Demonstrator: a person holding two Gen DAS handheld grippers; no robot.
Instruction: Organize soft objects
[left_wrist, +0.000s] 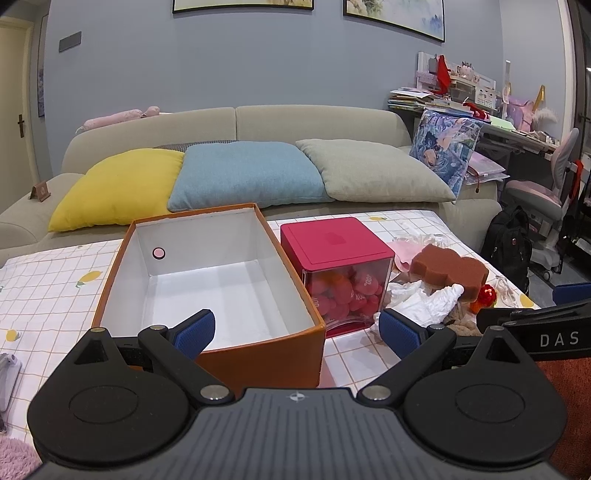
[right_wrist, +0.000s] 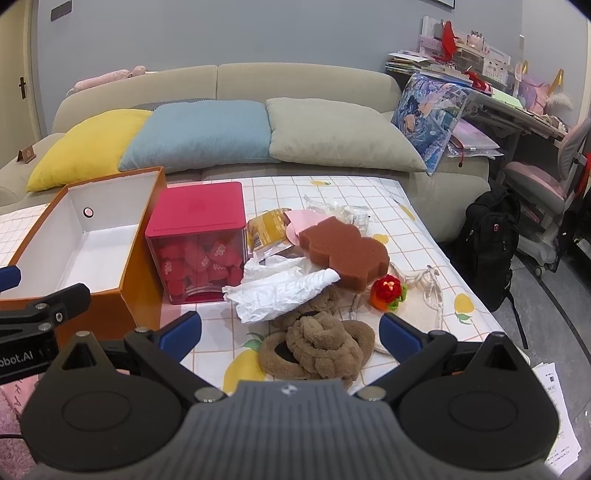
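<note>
An open orange box (left_wrist: 258, 354) with a white inside stands on the table, empty; it also shows in the right wrist view (right_wrist: 144, 236). My left gripper (left_wrist: 297, 332) is open over its near wall. A pile of soft things lies to the right: a brown sponge (right_wrist: 343, 251), a white crumpled plastic bag (right_wrist: 284, 291), brown fluffy bands (right_wrist: 317, 347), a red knitted ball (right_wrist: 388, 291) and a pink cloth (right_wrist: 299, 221). My right gripper (right_wrist: 291, 332) is open, just above the fluffy bands, holding nothing.
A clear cube with a red lid (right_wrist: 199, 247), full of red hearts, stands between box and pile. The table has a checked cloth (right_wrist: 417, 236). A sofa with cushions (right_wrist: 207, 136) is behind. A black backpack (right_wrist: 491, 243) stands at the right.
</note>
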